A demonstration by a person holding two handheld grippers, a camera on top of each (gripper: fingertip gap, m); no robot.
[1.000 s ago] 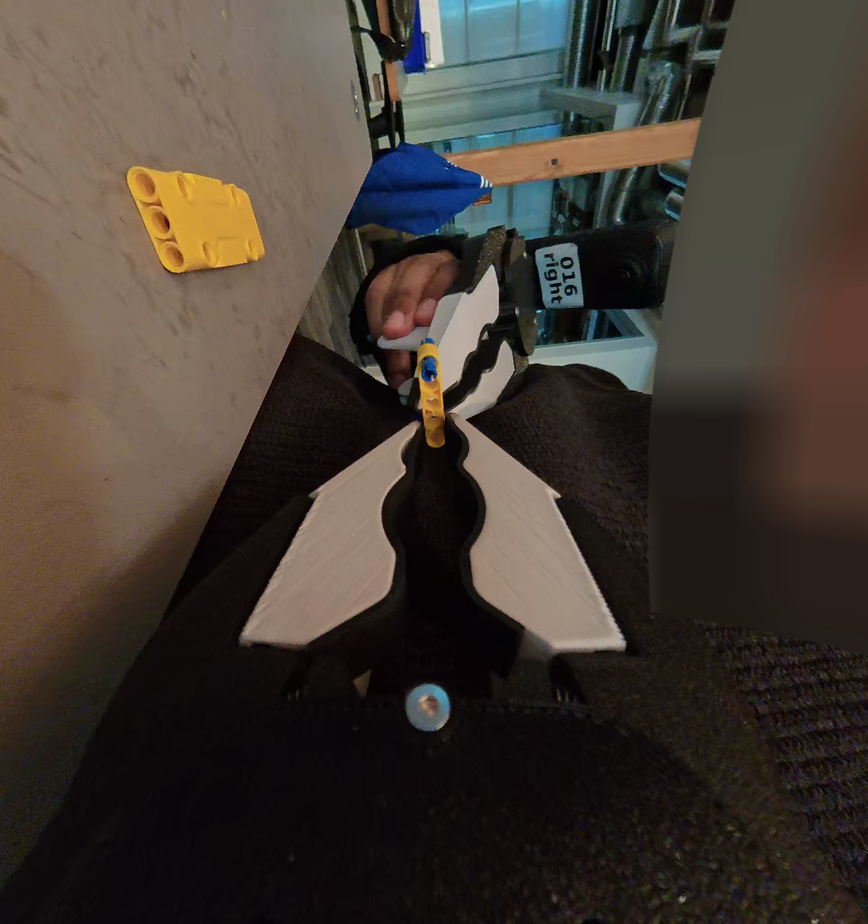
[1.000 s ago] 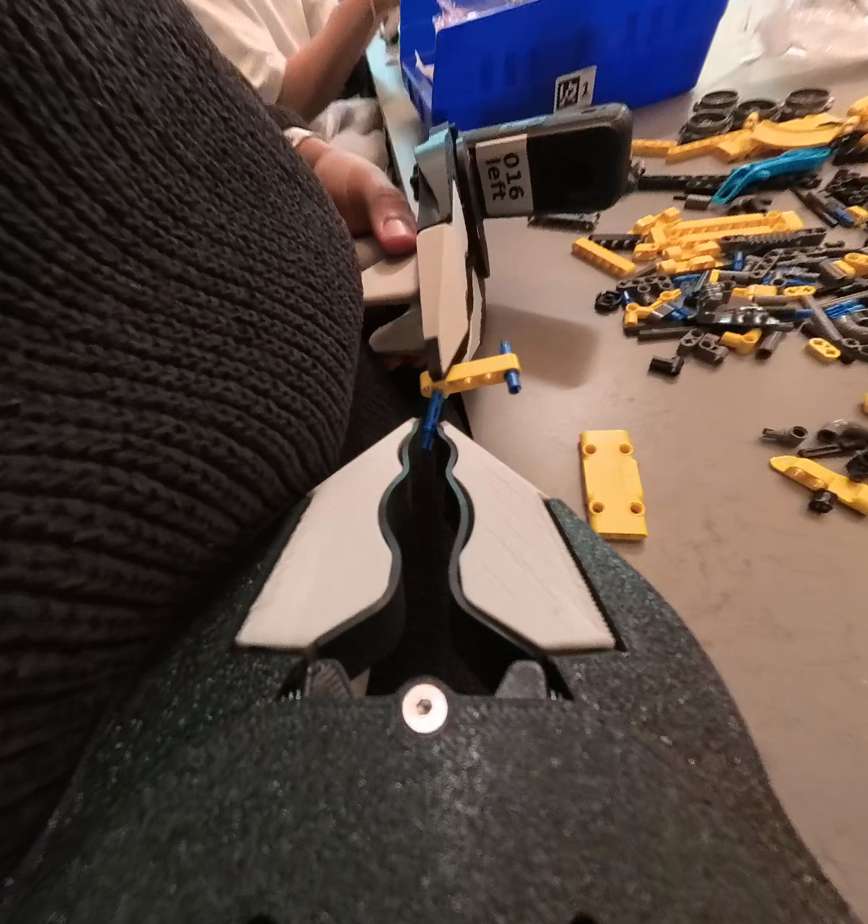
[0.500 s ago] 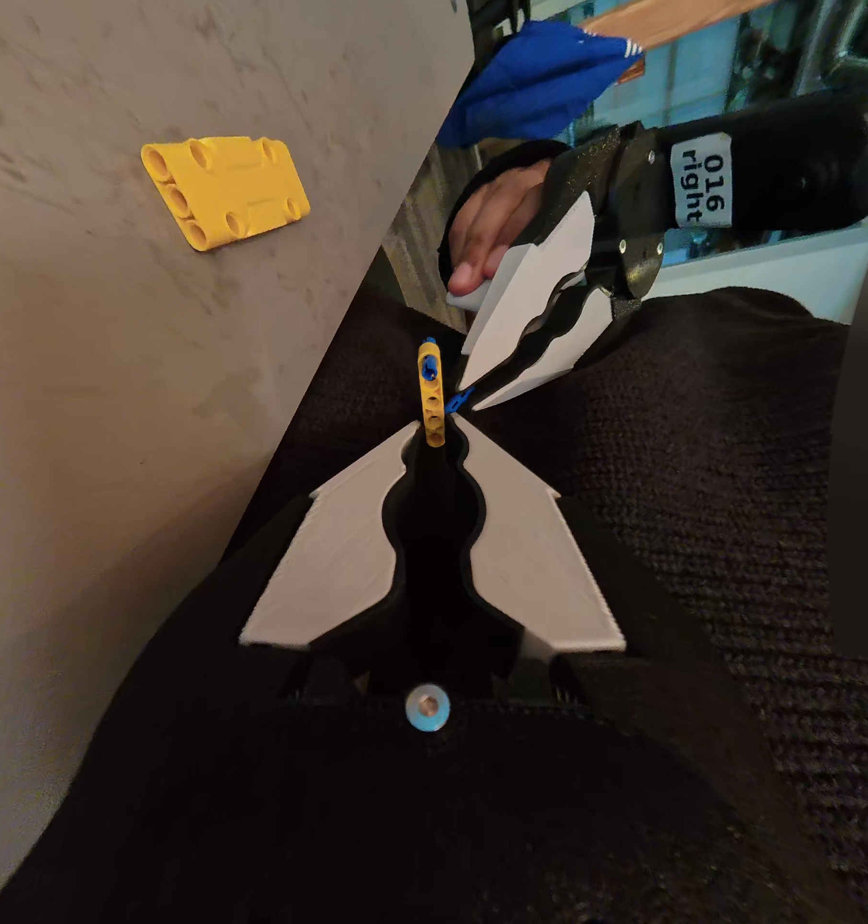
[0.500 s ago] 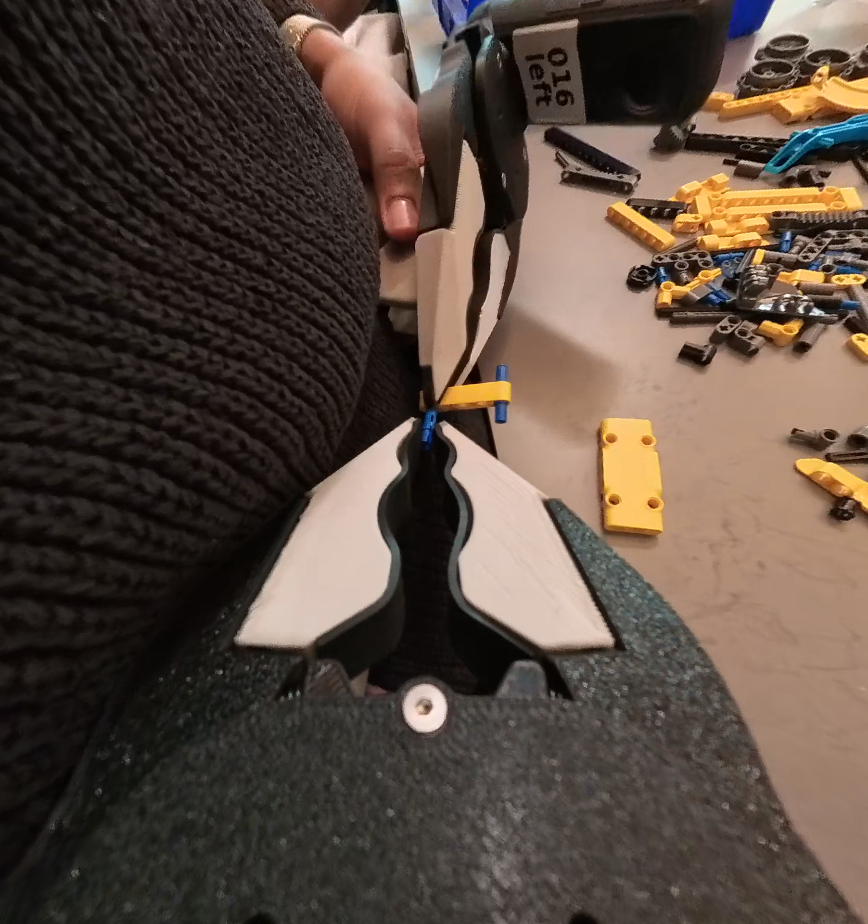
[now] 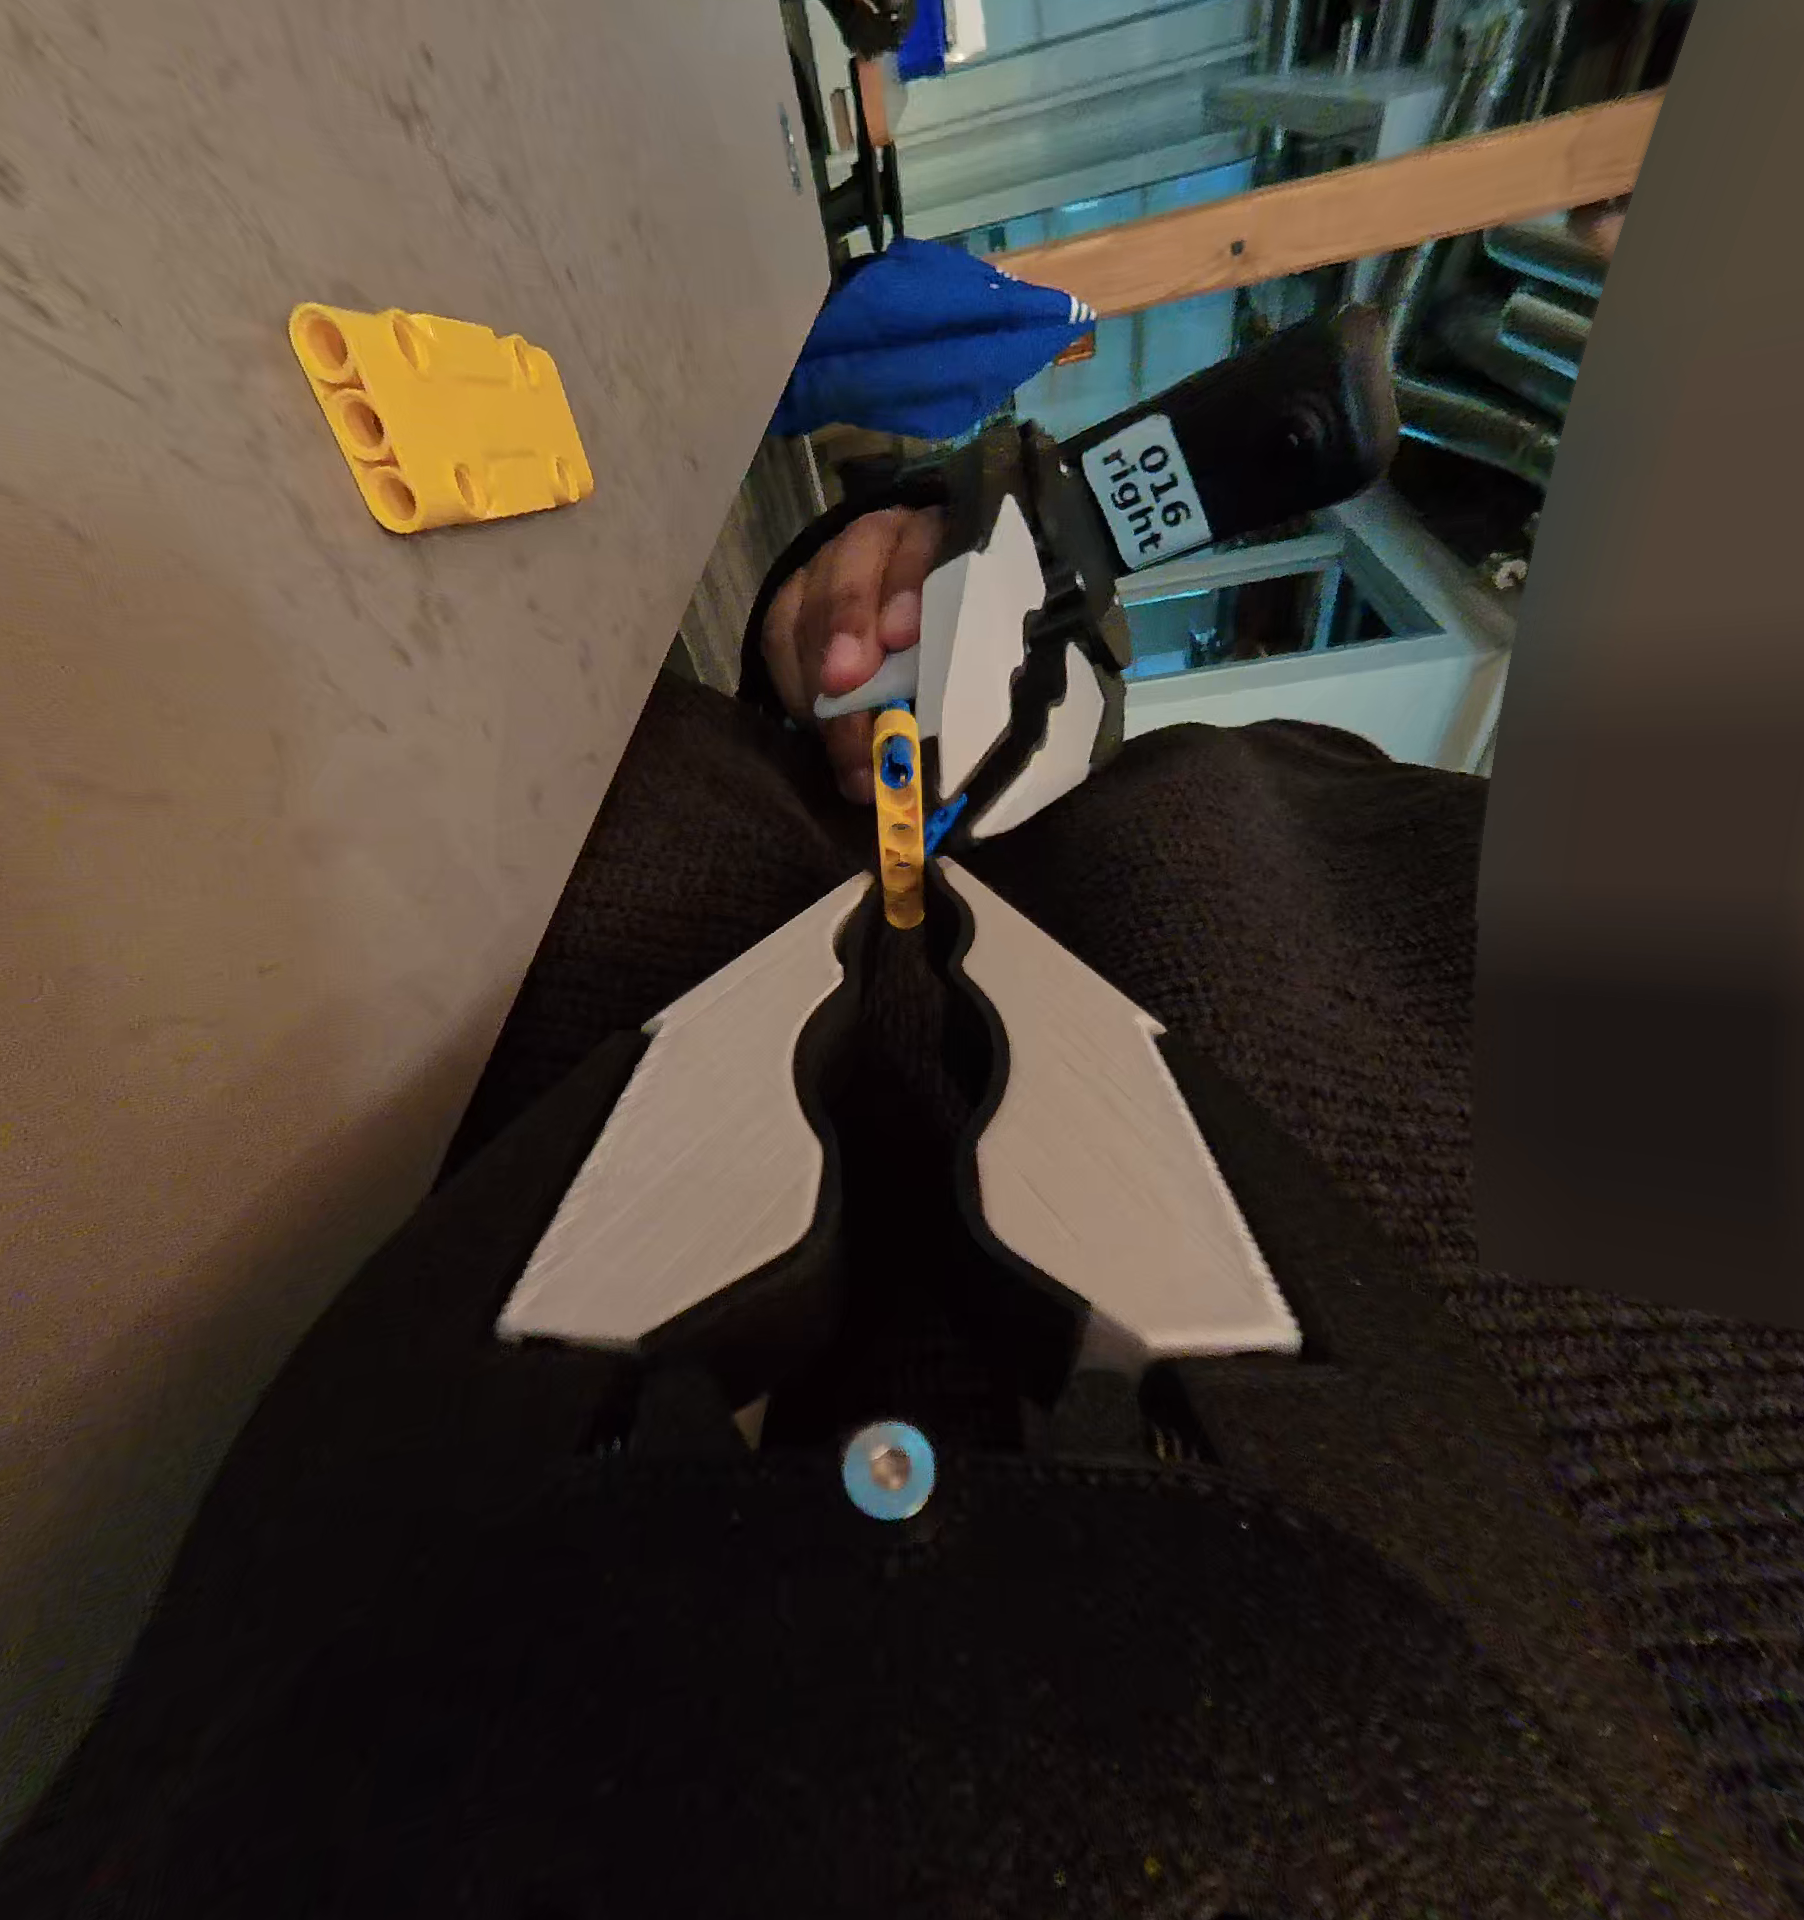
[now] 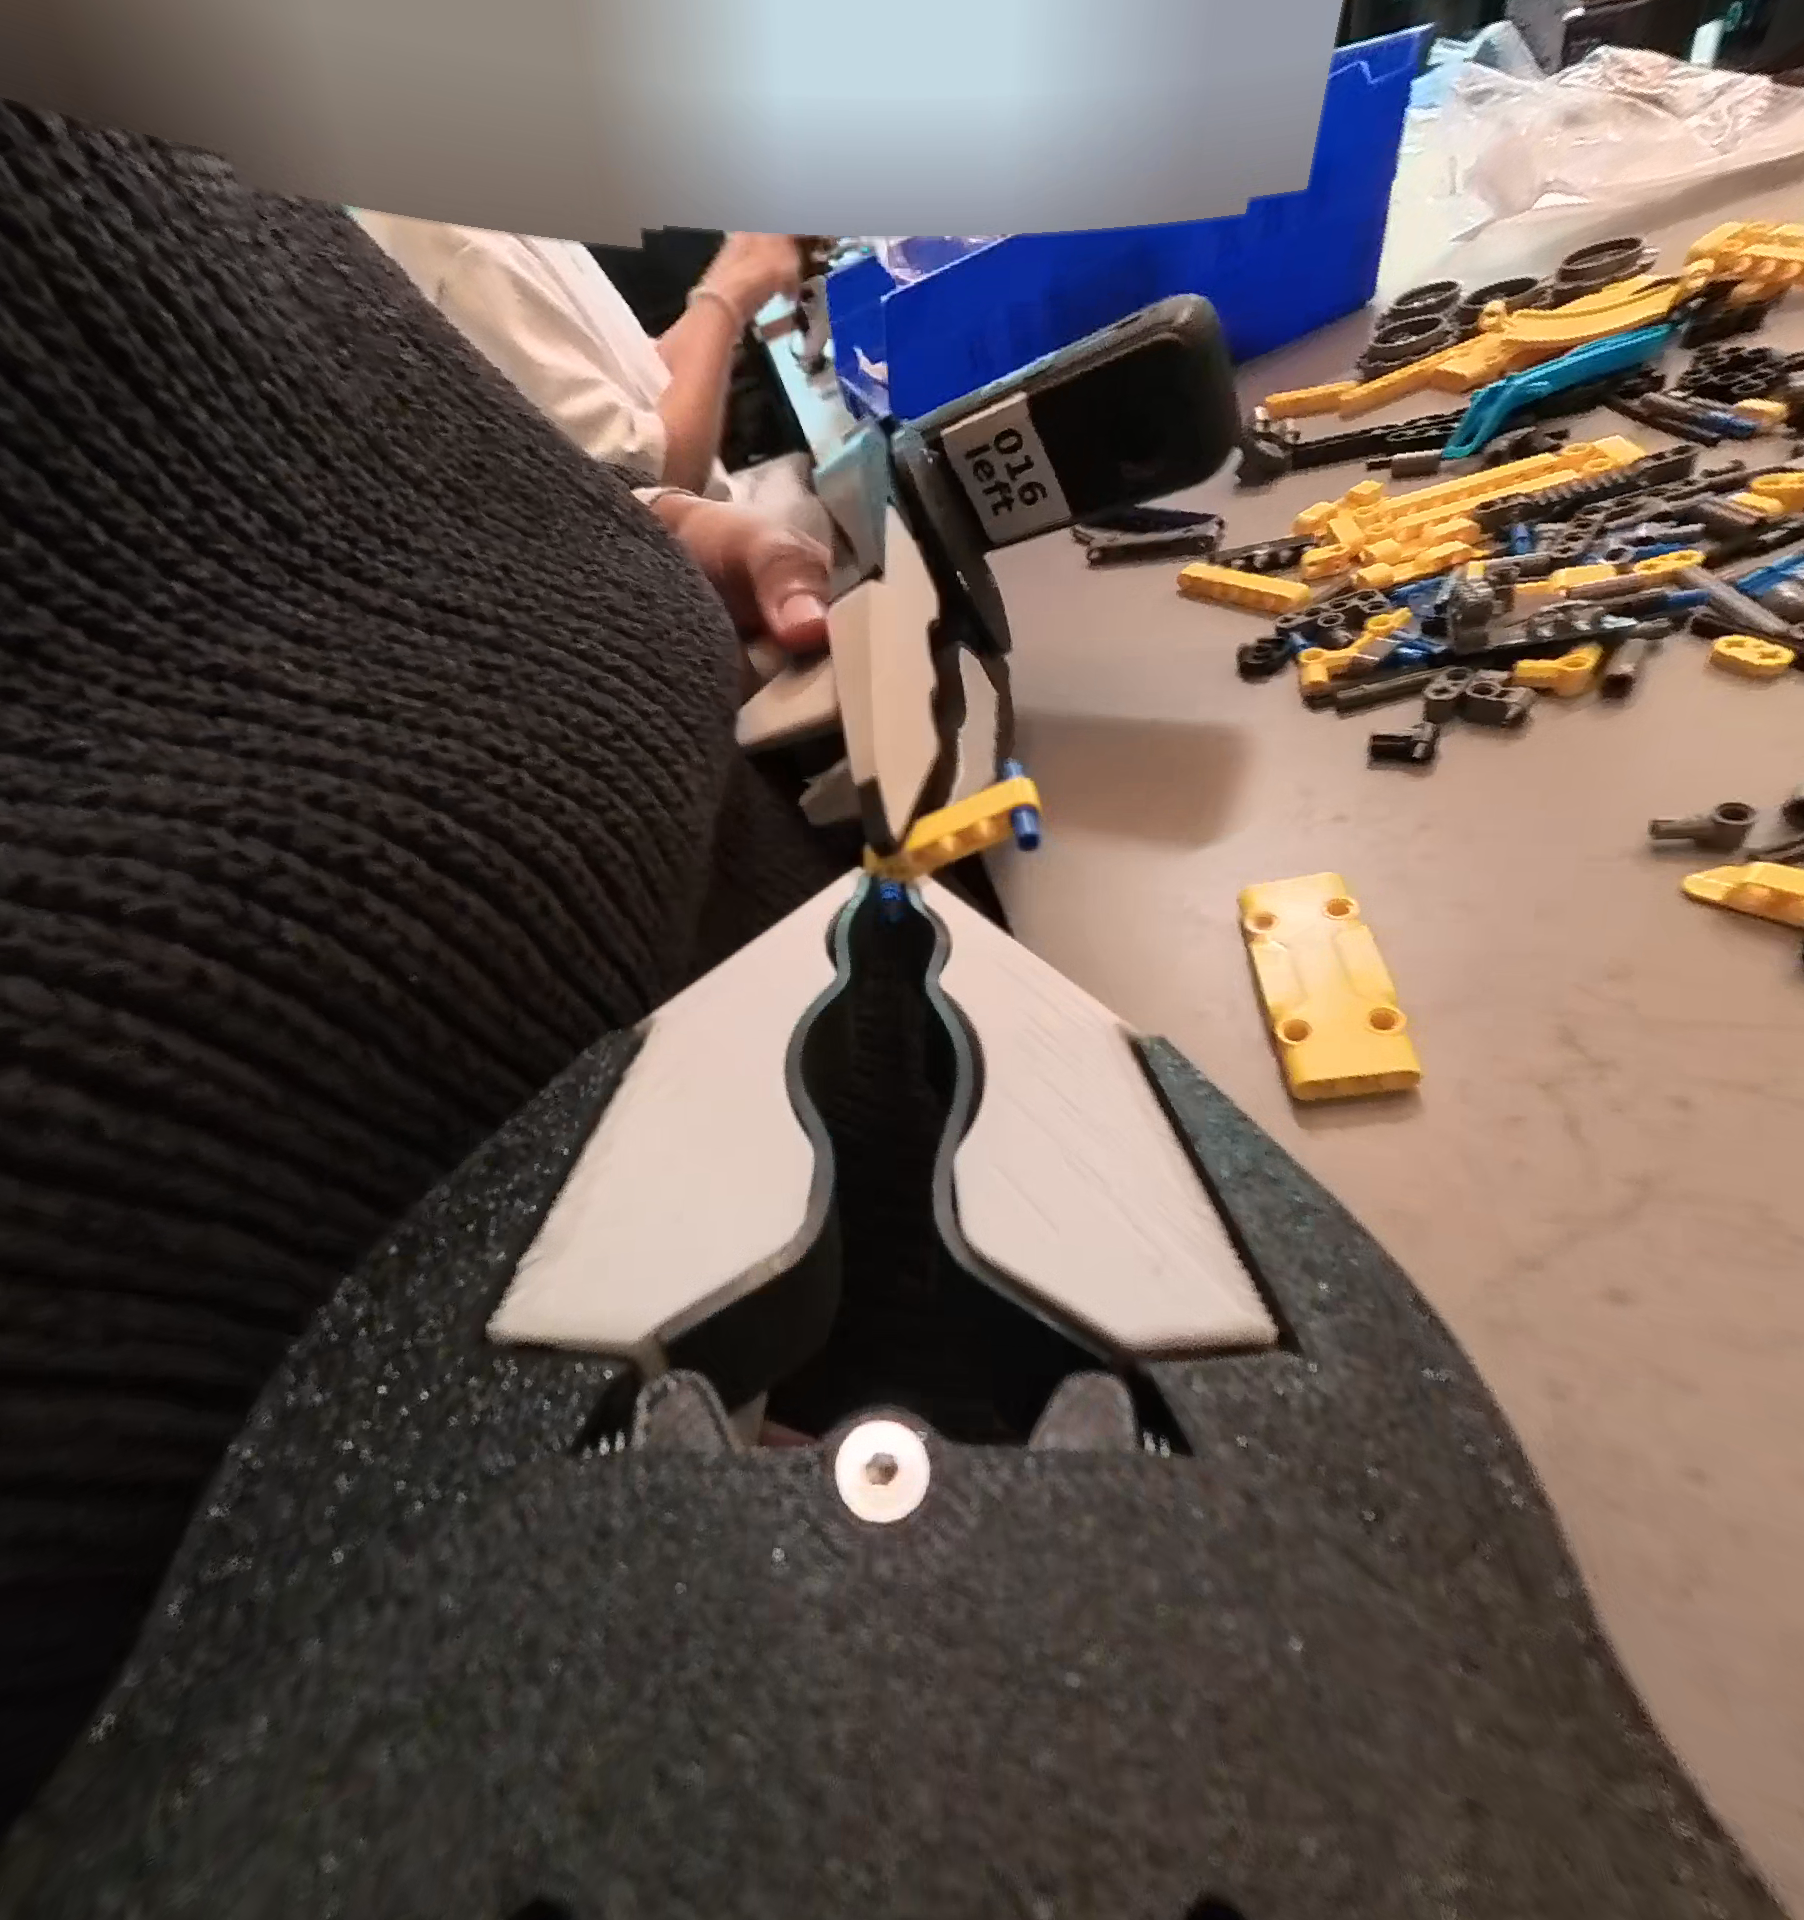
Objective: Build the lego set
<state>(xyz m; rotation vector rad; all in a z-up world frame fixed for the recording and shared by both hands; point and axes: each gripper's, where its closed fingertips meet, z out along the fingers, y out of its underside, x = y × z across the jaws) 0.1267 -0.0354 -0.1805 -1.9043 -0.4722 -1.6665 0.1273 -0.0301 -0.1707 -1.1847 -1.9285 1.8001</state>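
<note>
1. Yellow beam (image 5: 899,831), thin, holed, sticking up off the table; blue pin (image 5: 894,767) sitting through its far end.
2. Second blue pin (image 6: 887,896) meeting the beam's near end.
3. Yellow panel (image 6: 1327,985) lying flat on the grey table (image 6: 1500,1299).
4. Loose yellow, black, blue pieces (image 6: 1521,592) lying scattered farther back.

Flat panel (image 6: 1329,987) on table (image 6: 1500,1299) right of claw, loose parts pile (image 6: 1563,582) behind, bin (image 6: 1137,281) beyond

A grey table (image 6: 1500,1299) carries a yellow panel (image 6: 1326,985), a scattered heap of Lego parts (image 6: 1563,561) and a blue bin (image 6: 1137,281).
</note>
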